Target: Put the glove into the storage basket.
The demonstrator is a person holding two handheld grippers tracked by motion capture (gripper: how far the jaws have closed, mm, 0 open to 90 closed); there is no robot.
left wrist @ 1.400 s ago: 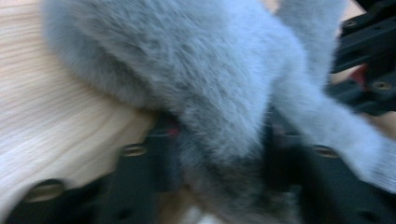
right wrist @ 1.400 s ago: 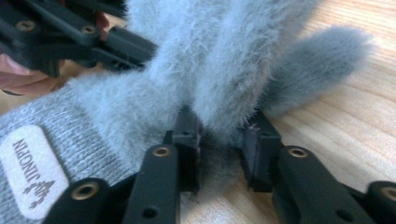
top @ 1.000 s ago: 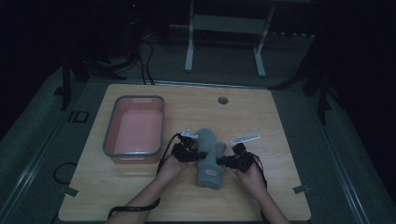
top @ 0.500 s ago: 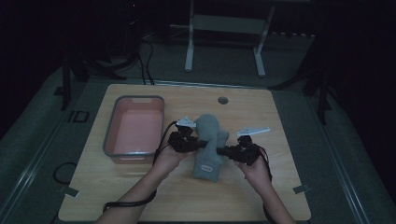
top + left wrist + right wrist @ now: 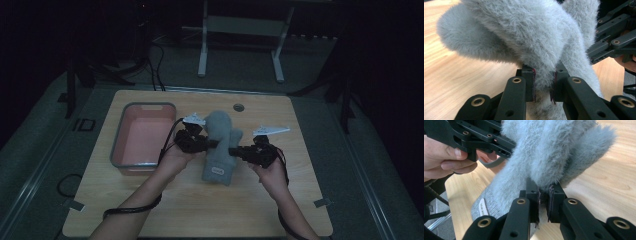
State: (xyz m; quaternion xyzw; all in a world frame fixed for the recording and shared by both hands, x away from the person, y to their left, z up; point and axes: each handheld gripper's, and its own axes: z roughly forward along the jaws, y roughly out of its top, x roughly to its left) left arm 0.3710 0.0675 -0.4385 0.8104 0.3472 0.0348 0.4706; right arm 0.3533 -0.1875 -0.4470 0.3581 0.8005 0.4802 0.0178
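Observation:
A fluffy grey mitten hangs above the middle of the wooden table, its ribbed cuff with a small label lowest. My left gripper is shut on the mitten's left edge; in the left gripper view its pads pinch the grey fur at the jaws' tips. My right gripper is shut on the right edge, and in the right gripper view its jaws clamp a fold of the mitten. Each gripper view shows the other gripper's black linkage beyond the mitten.
A grey-rimmed pink tray lies on the table to the left of my left hand. A small round grommet sits near the far edge. A metal stand's legs rise behind the table.
Both grippers have risen with the mitten held between them, so it now hangs off the table and stands more upright in the view.

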